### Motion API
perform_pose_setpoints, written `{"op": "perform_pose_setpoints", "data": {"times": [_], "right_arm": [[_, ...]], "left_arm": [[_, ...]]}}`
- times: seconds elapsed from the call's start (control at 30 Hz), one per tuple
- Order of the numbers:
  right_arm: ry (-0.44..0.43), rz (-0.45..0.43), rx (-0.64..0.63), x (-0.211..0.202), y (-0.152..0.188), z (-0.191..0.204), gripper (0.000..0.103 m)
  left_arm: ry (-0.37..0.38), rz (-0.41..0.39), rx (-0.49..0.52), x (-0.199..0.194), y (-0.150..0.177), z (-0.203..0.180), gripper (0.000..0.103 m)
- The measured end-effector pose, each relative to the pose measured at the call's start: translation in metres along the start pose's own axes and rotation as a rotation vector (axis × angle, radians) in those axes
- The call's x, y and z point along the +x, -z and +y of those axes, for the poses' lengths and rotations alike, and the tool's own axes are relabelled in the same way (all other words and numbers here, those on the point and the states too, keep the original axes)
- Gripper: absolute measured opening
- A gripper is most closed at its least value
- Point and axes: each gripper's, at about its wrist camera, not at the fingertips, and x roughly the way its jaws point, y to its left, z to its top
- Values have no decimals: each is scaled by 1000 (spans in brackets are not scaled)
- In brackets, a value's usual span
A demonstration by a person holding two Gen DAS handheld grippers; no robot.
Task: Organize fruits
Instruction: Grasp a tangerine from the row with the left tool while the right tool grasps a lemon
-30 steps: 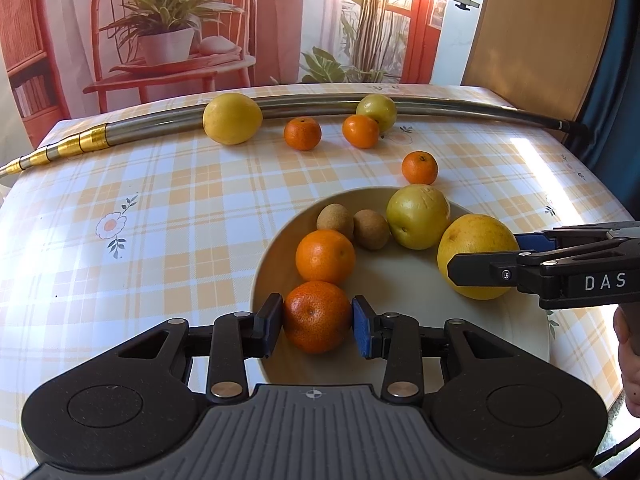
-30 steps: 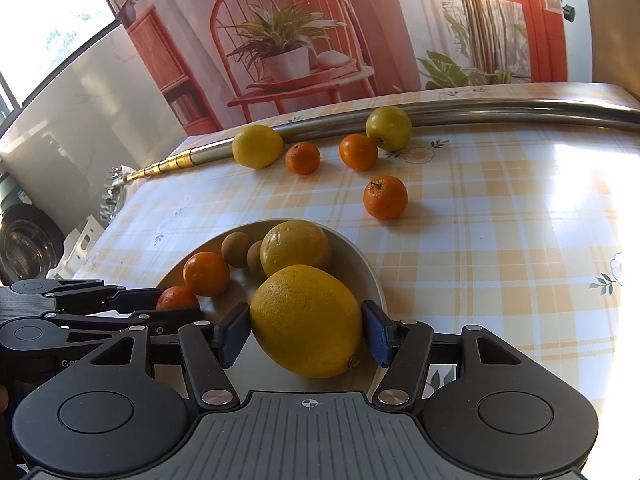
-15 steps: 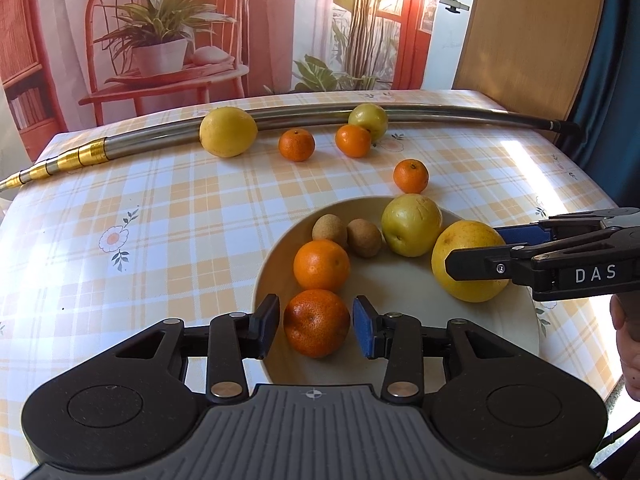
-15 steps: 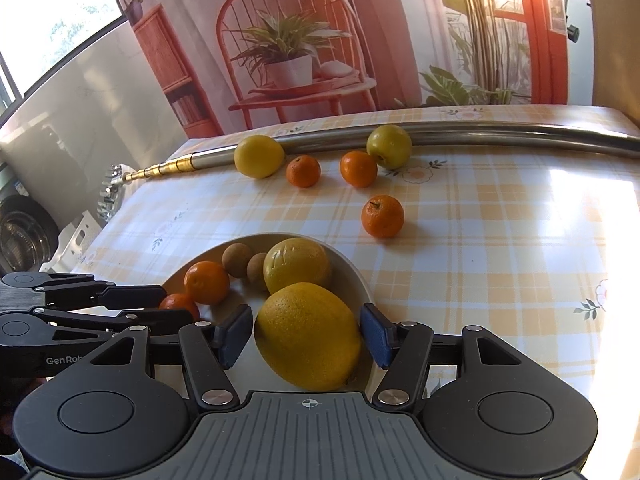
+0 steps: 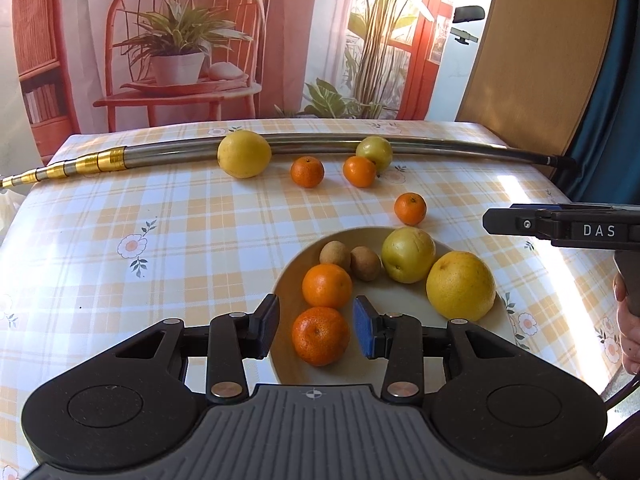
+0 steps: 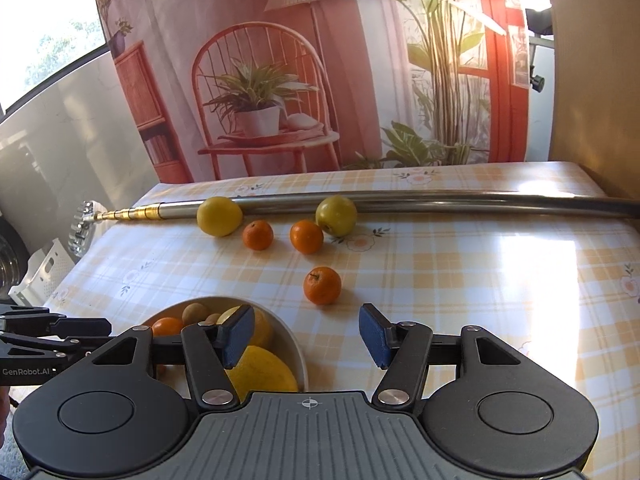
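A cream plate (image 5: 394, 372) holds a mandarin (image 5: 320, 336), an orange (image 5: 327, 285), two kiwis (image 5: 335, 255), a yellow-green apple (image 5: 408, 255) and a big yellow grapefruit (image 5: 460, 286). My left gripper (image 5: 316, 325) is open around the mandarin, with small gaps at both pads. My right gripper (image 6: 307, 334) is open and holds nothing. It hangs above the tablecloth just right of the plate (image 6: 297, 346), with the grapefruit (image 6: 262, 374) lying below its left finger. A loose mandarin (image 6: 322, 285) sits ahead of it. In the left wrist view the right gripper (image 5: 560, 226) shows side-on.
Along the far side lie a long metal pole (image 5: 420, 146), a lemon (image 5: 244, 154), two mandarins (image 5: 307, 172) (image 5: 359, 171) and a green apple (image 5: 374, 151). A hand (image 5: 628, 320) holds the right tool. A white crate (image 6: 36, 276) stands beyond the table's left edge.
Both grippers opened: the left let go of the mandarin, the right let go of the grapefruit on the plate. The right then rose and shifted right, off the plate.
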Motion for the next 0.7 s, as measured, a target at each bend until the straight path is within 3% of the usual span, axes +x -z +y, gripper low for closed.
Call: {"op": "perform_pose_setpoints", "data": {"times": [0.3,0.7], "right_arm": [[62,-58,-23,-13,-19,-8,55],[173,-123,-26,-24,-38,-23,56]], "left_arm": [[-41,-60,-45,-16,-19,22,42],[-258,-120,-78,-39,-43,70,43]]}}
